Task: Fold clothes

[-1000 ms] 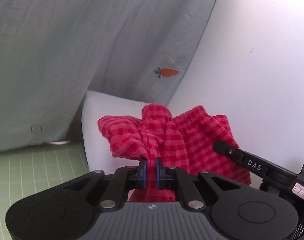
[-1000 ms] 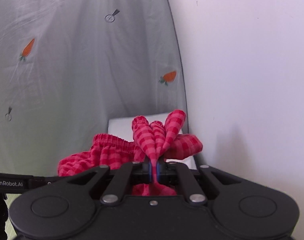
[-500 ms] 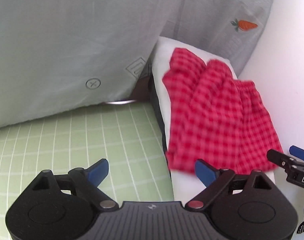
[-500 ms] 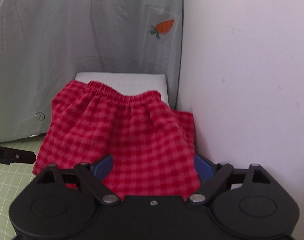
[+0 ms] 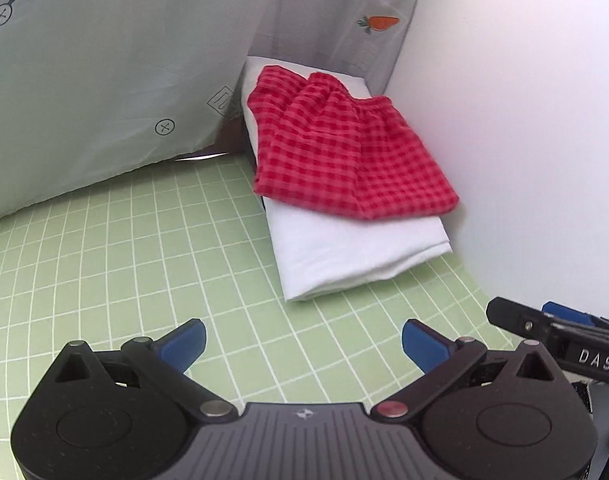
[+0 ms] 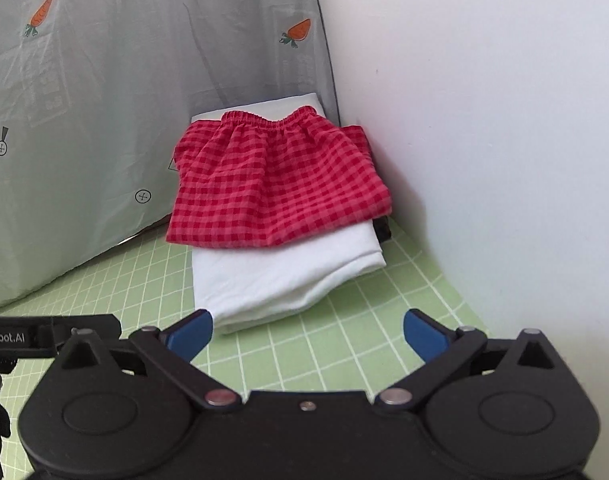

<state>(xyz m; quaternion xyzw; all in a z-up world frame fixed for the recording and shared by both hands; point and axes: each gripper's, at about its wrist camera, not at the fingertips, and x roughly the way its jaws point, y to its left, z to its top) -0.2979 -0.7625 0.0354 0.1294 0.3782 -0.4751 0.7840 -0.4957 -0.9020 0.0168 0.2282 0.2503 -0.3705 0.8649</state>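
Both pairs of fingers are spread wide and hold nothing: the left gripper (image 5: 302,340) and right gripper (image 6: 308,330) hover over the green grid mat (image 5: 144,248). Ahead, the red checked shorts (image 6: 276,184) lie atop a folded white cloth (image 6: 280,276), apparently over something dark, in the corner by the grey curtain (image 6: 104,100)

A red-and-pink gingham cloth garment with a gathered elastic waistband (image 6: 278,184) lies folded flat on top of a folded white cloth garment (image 6: 280,276). Its waistband is at the far end, and its near edge leaves the front part of the white piece bare. The stack sits on the green gridded table (image 5: 144,264), in the corner.
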